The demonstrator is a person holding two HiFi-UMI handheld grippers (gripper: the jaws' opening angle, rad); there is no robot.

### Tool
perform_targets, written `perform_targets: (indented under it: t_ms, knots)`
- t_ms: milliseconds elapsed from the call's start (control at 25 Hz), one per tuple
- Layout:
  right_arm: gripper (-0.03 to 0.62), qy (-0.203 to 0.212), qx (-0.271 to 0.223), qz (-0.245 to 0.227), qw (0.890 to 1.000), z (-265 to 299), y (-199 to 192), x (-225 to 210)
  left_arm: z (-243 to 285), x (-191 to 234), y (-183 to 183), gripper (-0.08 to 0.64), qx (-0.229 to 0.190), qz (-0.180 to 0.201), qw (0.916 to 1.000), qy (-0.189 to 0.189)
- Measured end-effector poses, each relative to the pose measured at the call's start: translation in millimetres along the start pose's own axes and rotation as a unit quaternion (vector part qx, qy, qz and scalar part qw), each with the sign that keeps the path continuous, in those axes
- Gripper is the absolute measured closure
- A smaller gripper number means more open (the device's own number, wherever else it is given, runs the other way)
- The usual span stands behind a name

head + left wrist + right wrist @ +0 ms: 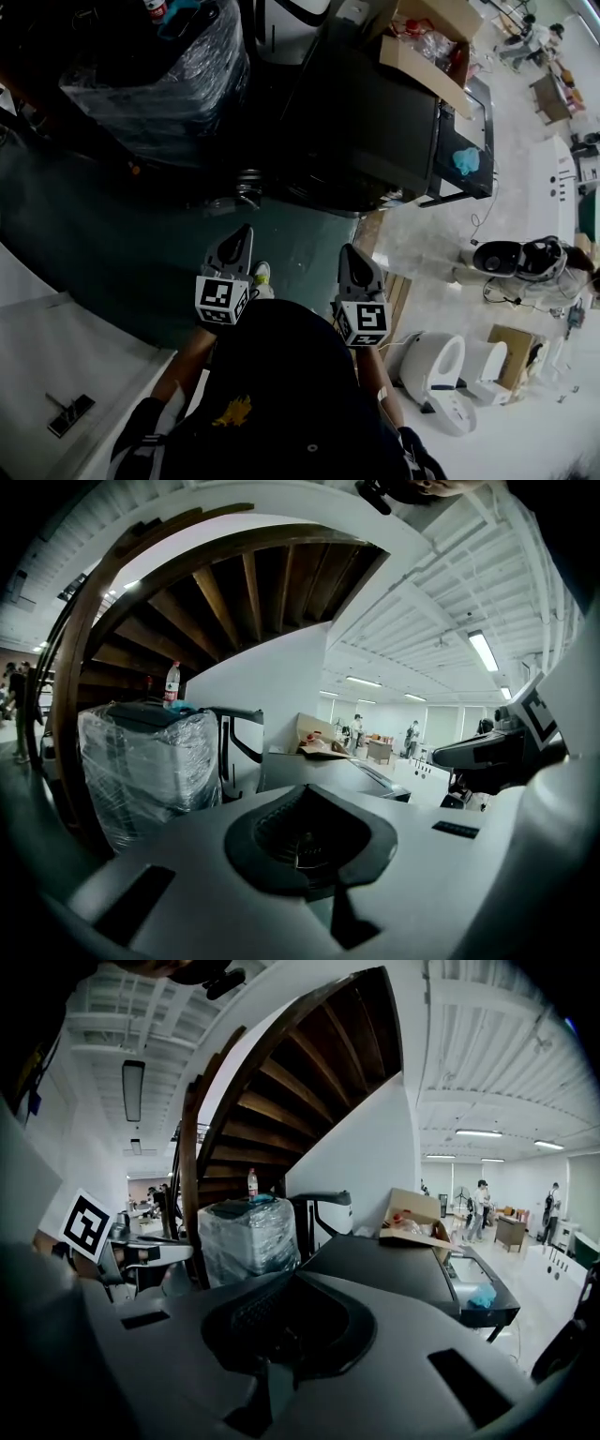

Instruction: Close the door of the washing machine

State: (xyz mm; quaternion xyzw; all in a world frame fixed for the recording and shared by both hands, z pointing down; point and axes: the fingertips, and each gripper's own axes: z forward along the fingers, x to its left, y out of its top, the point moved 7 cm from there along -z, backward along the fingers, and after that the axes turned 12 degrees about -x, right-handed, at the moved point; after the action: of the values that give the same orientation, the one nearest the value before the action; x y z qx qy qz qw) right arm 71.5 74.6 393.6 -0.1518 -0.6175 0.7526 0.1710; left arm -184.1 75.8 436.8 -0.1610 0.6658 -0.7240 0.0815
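Note:
The washing machine [366, 122] is a dark cabinet ahead of me, also seen in the right gripper view [394, 1260]. Its dark-framed door [464, 141] stands open off the right side, with a blue cloth [466, 159] at it. My left gripper [246, 232] and right gripper [345, 249] are held side by side in front of my body. Both point toward the machine, well short of it. Each has its jaws together with nothing between them, as the left gripper view [309, 836] and right gripper view [291, 1326] show.
An open cardboard box [427, 47] sits on the machine. A plastic-wrapped appliance [159, 75] stands to its left under a wooden spiral staircase [281, 1082]. A white table [56, 375] is at lower left. White toilets [441, 366] stand on the floor at right. People are far off.

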Motion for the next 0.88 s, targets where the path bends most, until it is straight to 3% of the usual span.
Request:
perform_targets:
  t_ms: [400,560,720,880]
  knots:
    - [0.566,-0.031,0.026,0.012,0.999,53.6,-2.7,10.6,35.2,58.8,-8.2,0.543,0.022,-0.008,0.9994,-0.026]
    - [0.566,-0.025,0.031,0.016,0.999,70.2,-8.8,18.1,49.6,72.4,-14.8,0.543,0.033,0.007,0.9986,-0.041]
    - [0.566,0.006,0.055,0.013,0.998,80.5,-14.8,16.7,60.1,74.0,-26.4,0.543,0.045,0.047,0.9963,-0.056]
    - [0.566,0.013,0.056,0.014,0.998,93.9,-14.8,4.9,76.5,81.6,-25.1,0.543,0.052,0.049,0.9960,-0.054]
